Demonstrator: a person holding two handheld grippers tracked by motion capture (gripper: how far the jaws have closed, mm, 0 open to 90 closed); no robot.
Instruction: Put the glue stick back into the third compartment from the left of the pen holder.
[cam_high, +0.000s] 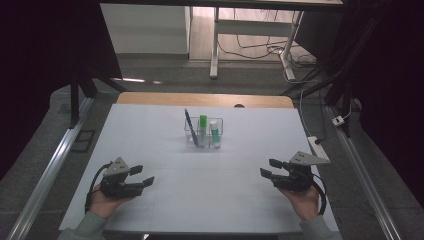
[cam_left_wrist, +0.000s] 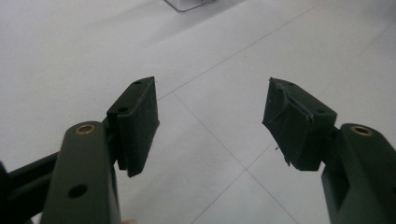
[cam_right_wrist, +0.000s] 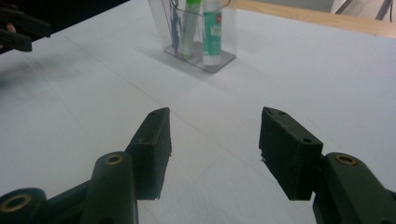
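Observation:
A clear plastic holder (cam_high: 204, 136) stands in the middle of the white table sheet (cam_high: 165, 150). It holds a dark blue pen (cam_high: 190, 126), a green-capped tube (cam_high: 203, 126) and a white and green glue stick (cam_high: 215, 132). My left gripper (cam_high: 142, 176) rests at the front left, open, with nothing between its jaws (cam_left_wrist: 210, 121). At the front right my right gripper (cam_high: 270, 168) is open and empty too (cam_right_wrist: 215, 140). In the right gripper view the holder (cam_right_wrist: 219, 58) stands ahead of the jaws, apart from them.
The table's wooden far edge (cam_high: 200, 99) shows behind the sheet. A white power strip (cam_high: 318, 146) lies off the table's right side. Metal rails (cam_high: 50, 170) run along both sides. A desk frame (cam_high: 216, 45) stands beyond on the floor.

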